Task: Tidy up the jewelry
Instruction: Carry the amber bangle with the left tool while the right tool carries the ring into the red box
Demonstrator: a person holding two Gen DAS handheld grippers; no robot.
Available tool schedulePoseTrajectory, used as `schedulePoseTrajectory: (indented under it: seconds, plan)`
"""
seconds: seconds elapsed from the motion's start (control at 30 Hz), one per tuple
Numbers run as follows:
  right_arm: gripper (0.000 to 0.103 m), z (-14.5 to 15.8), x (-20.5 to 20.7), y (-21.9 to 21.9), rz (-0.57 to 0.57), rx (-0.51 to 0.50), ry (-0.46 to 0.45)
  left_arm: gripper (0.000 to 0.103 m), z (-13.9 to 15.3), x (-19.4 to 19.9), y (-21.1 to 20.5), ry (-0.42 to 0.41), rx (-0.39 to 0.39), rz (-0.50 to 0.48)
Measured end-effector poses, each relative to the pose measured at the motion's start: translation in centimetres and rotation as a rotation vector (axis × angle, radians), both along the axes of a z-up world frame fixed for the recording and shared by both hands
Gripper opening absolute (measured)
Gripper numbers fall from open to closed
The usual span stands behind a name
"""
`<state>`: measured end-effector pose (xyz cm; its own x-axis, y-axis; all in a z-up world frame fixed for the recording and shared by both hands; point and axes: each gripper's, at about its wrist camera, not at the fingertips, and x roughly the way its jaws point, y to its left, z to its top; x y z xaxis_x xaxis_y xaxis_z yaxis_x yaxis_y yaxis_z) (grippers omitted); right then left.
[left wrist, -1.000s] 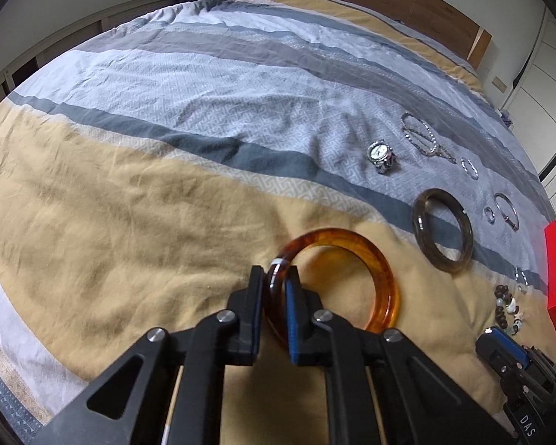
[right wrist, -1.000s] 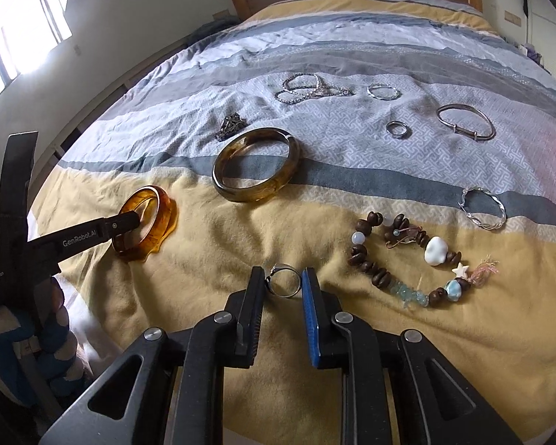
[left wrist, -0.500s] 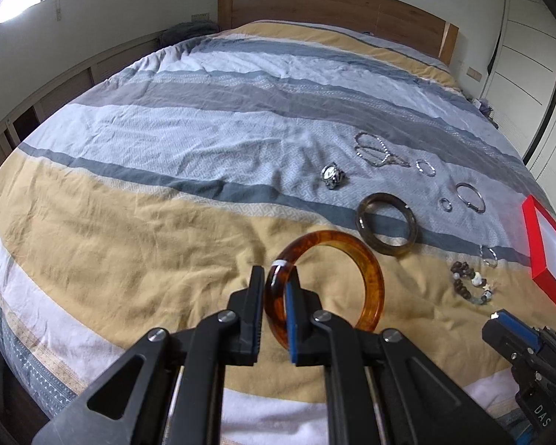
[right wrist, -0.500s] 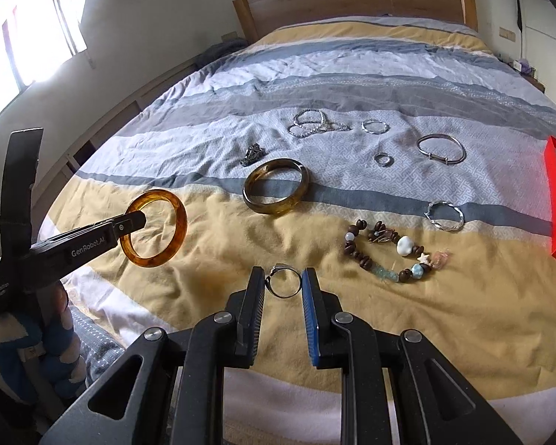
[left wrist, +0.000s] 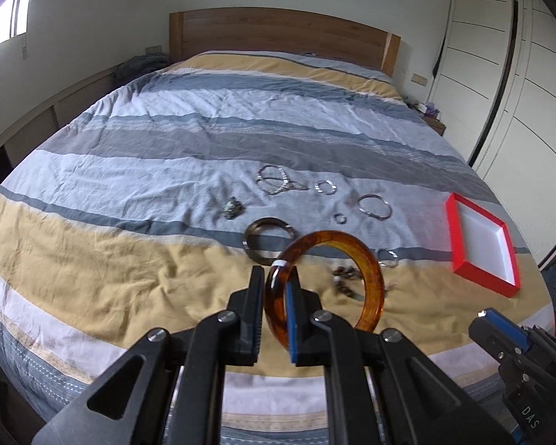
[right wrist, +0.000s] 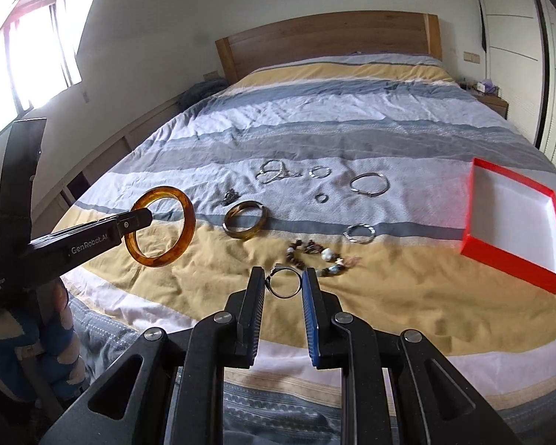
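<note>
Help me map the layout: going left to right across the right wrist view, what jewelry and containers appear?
amber bangle in the left hand-held gripper → dark bangle → ring in the right hand-held gripper → twisted silver bracelet → red box

Bed head half is bare cover, open for passing. Jewelry scatter crowds the middle toward the foot edge: dark bangle, beaded bracelet, silver bangles. Red box blocks the right edge.
</note>
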<state>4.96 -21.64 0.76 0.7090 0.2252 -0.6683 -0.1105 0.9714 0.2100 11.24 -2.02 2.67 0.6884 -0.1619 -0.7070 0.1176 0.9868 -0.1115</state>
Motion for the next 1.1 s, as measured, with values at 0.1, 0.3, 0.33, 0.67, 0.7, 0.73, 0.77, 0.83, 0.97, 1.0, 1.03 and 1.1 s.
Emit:
schedulePoseTrajectory:
  seconds: [0.1,0.3,0.33,0.67,0.7,0.73,0.77,0.83,0.97,1.0,1.03,1.1]
  plan:
    - [0.02,1.3,-1.3,-3.6,-0.061,-0.001,-0.015,0.01,0.8,-0.3,-3.3,0.008,-0.017,-0.062]
    - [0.02,1.9,-2.1,-11.9,-0.184,-0.046,-0.015,0.01,0.6,0.9,-11.7,0.032,-0.023,-0.185]
    - [0.02,1.8,-2.0,-13.1,-0.202,-0.053,-0.01,0.01,0.4,1.3,-13.2,0.038,-0.022,-0.204]
    - [0.02,-0.8,2.4,-25.1,-0.314,-0.106,0.051,0.01,-3.1,6.2,-27.1,0.097,-0.008,-0.363]
    - [0.02,-1.1,3.1,-25.8,-0.315,-0.108,0.058,0.01,-3.7,6.8,-28.4,0.107,-0.007,-0.376]
    - [0.02,-1.6,3.8,-26.6,-0.316,-0.111,0.066,0.01,-4.3,7.3,-29.4,0.116,-0.007,-0.387]
    - [0.02,-2.2,4.5,-27.3,-0.315,-0.112,0.077,0.01,-4.9,7.8,-30.5,0.124,-0.004,-0.398]
    - [0.02,-3.4,6.0,-28.6,-0.311,-0.12,0.098,0.01,-6.2,8.8,-32.5,0.141,0.007,-0.421]
    - [0.02,-5.6,9.0,-30.9,-0.308,-0.137,0.138,0.01,-8.7,10.2,-36.0,0.172,0.03,-0.45]
    - [0.02,-6.1,9.8,-31.4,-0.305,-0.14,0.148,0.01,-9.4,10.7,-36.5,0.179,0.039,-0.455]
    - [0.02,-6.7,10.6,-31.7,-0.301,-0.144,0.16,0.01,-10.0,11.1,-37.0,0.187,0.045,-0.459]
    - [0.02,-7.7,12.1,-32.6,-0.298,-0.146,0.182,0.01,-11.1,11.8,-38.0,0.207,0.052,-0.468]
